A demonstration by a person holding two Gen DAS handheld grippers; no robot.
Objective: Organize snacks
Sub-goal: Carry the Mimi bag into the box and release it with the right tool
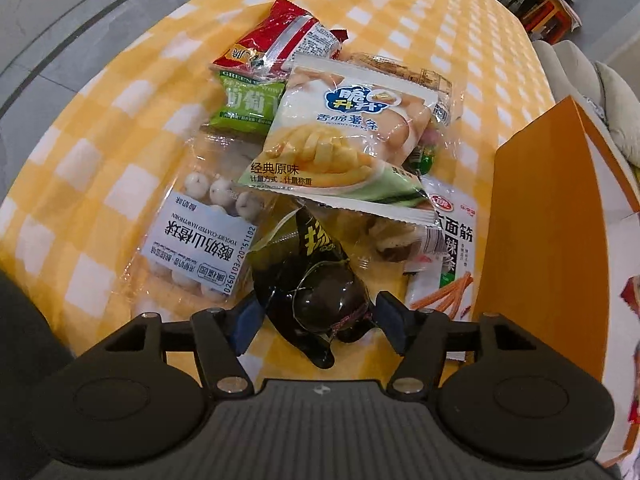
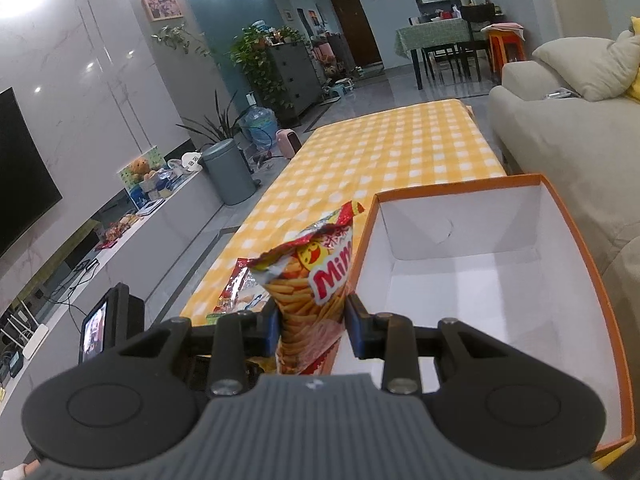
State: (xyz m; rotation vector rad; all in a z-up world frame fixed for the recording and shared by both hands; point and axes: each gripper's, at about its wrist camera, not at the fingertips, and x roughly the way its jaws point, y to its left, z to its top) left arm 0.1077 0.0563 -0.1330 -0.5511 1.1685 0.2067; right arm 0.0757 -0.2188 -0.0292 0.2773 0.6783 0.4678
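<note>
Between the left tongs (image 1: pixel 316 320), whose blue pads stand parted and clear of it on either side, a dark egg-shaped packet (image 1: pixel 320 300) lies on the checked bench (image 1: pixel 100 160), so the grab looks about to begin and calls for closing squarely on that rounded bulge. Beyond it the heap runs up through the potato-stick bag (image 1: pixel 340 132). The right tongs (image 2: pixel 312 324) are clamped on a red stick-snack bag (image 2: pixel 316 280) beside the orange box (image 2: pixel 580 248), white and bare inside; it should swing over the rim.
</note>
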